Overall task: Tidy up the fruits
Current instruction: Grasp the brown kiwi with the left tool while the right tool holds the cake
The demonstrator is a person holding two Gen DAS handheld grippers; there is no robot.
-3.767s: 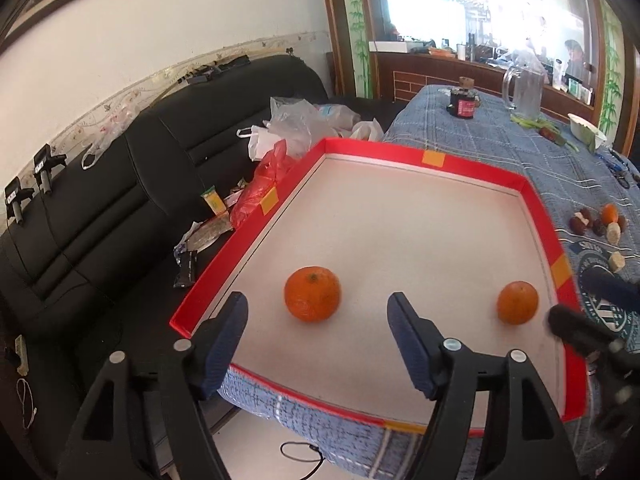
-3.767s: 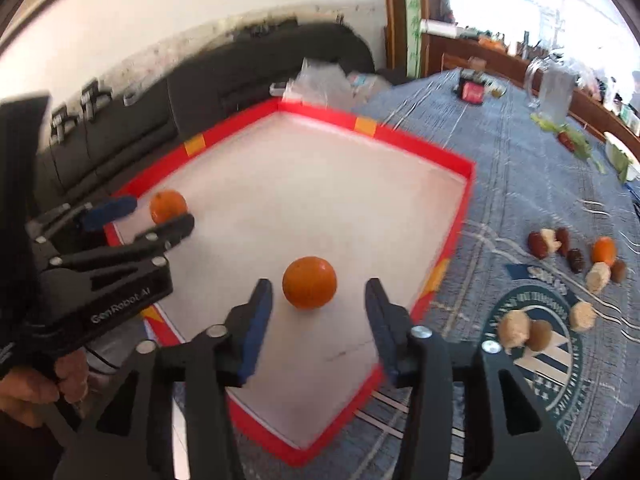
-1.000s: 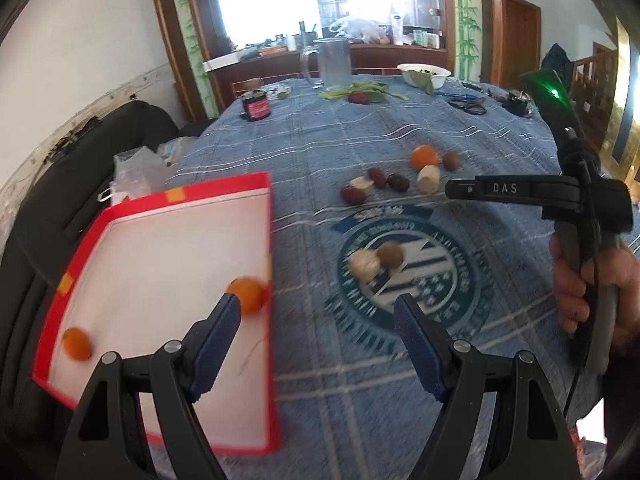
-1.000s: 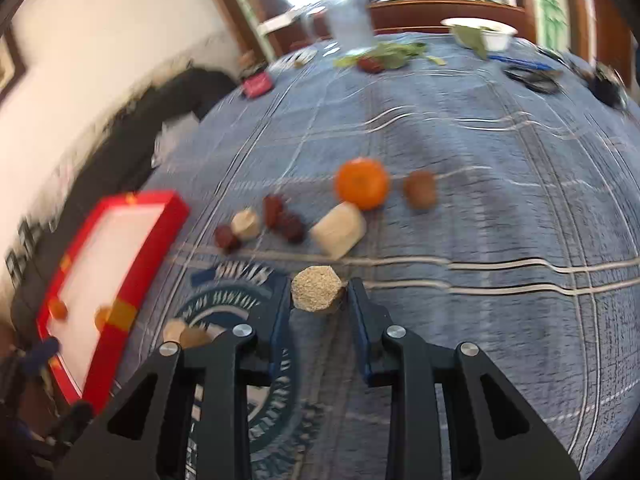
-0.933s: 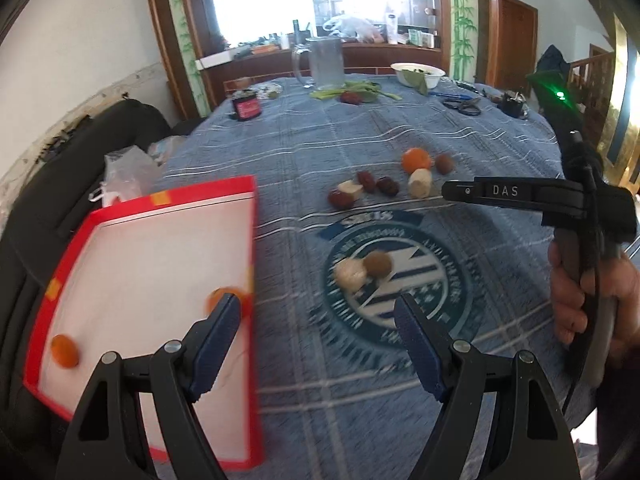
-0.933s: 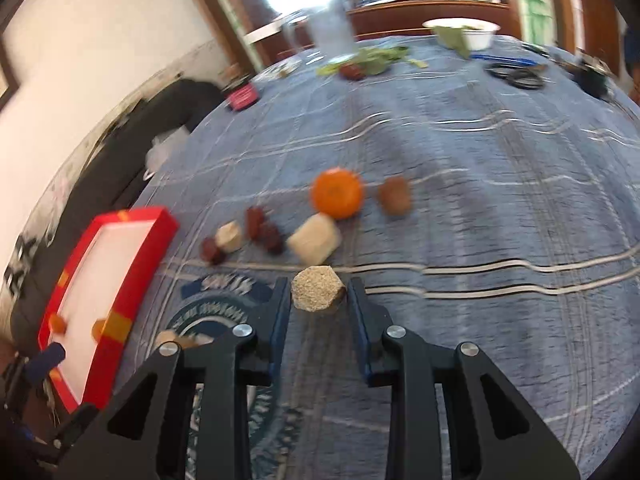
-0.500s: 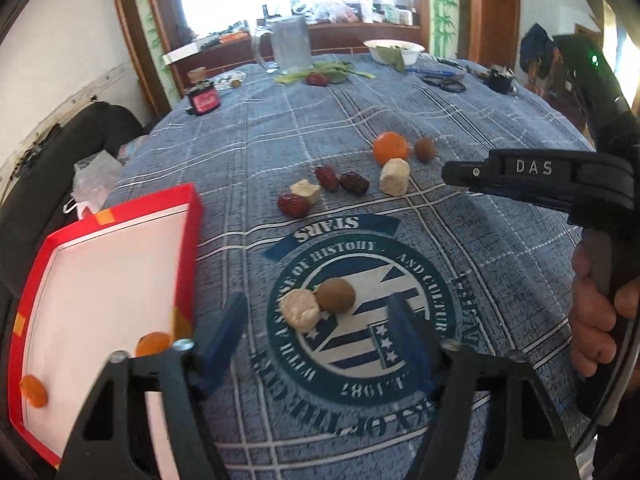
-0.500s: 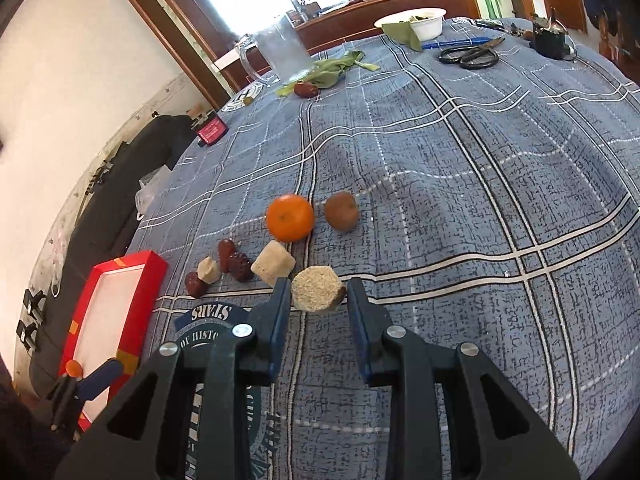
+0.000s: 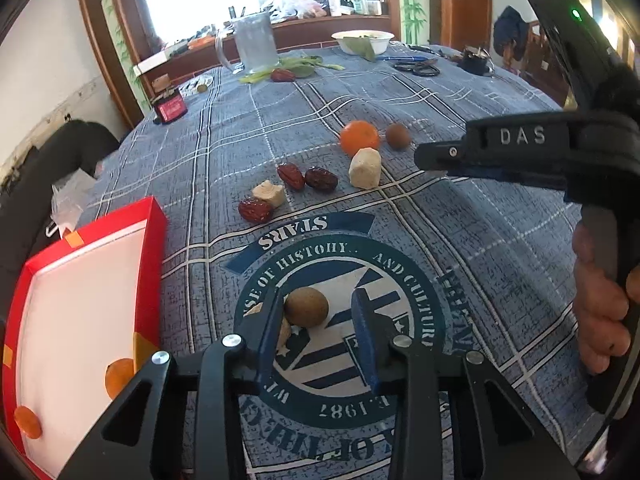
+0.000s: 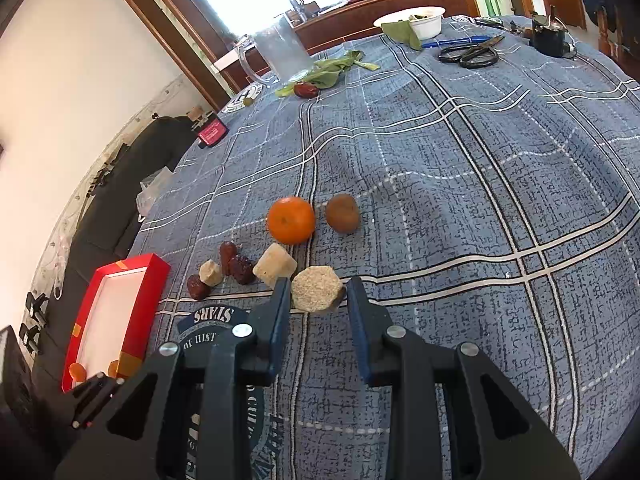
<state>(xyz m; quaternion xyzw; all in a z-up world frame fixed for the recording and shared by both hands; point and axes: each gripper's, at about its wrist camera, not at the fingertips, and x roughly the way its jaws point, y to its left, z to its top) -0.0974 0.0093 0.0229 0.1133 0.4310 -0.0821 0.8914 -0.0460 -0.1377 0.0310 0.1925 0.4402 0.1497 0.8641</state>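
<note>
Because the loose fruits lie scattered over the blue checked cloth on the surface (image 10: 500, 184), each hand-held gripper works its own patch. The left hand-held gripper (image 9: 320, 320) is lowered over the printed emblem with its jaws partly apart around the round brown fruit (image 9: 306, 306); its left pad seems to touch the fruit while the right pad stands clear, so the grip is not yet made. A pale chunk (image 9: 285, 332) sits just beside, half hidden. The right hand-held gripper (image 10: 318, 298) holds the tan faceted piece (image 10: 316, 294) between narrowed jaws, near the orange (image 10: 291, 219). The red tray (image 9: 156, 236) at the surface's edge already carries two oranges, so it is probably the collecting place.
</note>
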